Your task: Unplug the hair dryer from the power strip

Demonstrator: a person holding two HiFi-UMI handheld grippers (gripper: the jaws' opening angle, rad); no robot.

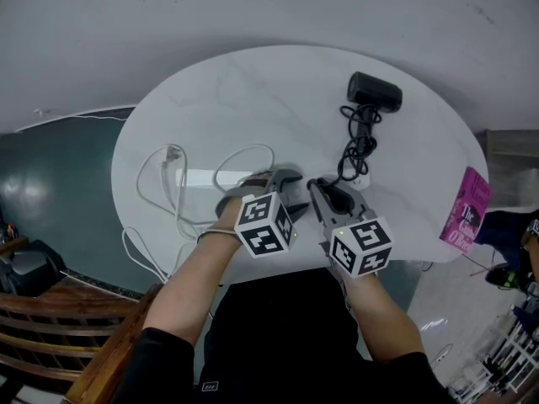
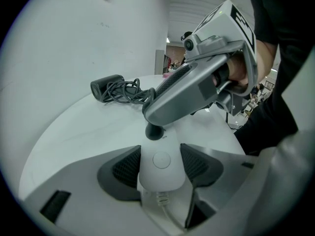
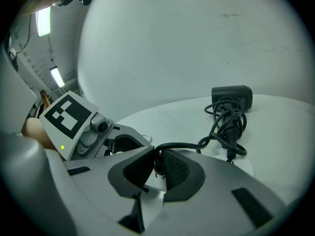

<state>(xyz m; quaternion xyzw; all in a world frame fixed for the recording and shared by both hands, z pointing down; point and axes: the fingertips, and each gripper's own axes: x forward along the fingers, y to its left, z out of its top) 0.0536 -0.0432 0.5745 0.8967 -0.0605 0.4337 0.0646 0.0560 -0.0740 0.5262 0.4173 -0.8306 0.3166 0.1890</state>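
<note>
While the left gripper [image 2: 158, 167] clamped the white rounded plastic power strip [image 2: 162, 154], the right gripper [image 3: 157, 167] pinched the small black plug [image 3: 157, 157]; a straight pull apart seemed due next.

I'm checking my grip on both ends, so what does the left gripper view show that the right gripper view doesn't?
Only the left: the white power strip squeezed between its jaws. Only the right: a look between its own jaws, pinching the black plug. Both: the hair dryer and its tangled cord on the white table.
</note>
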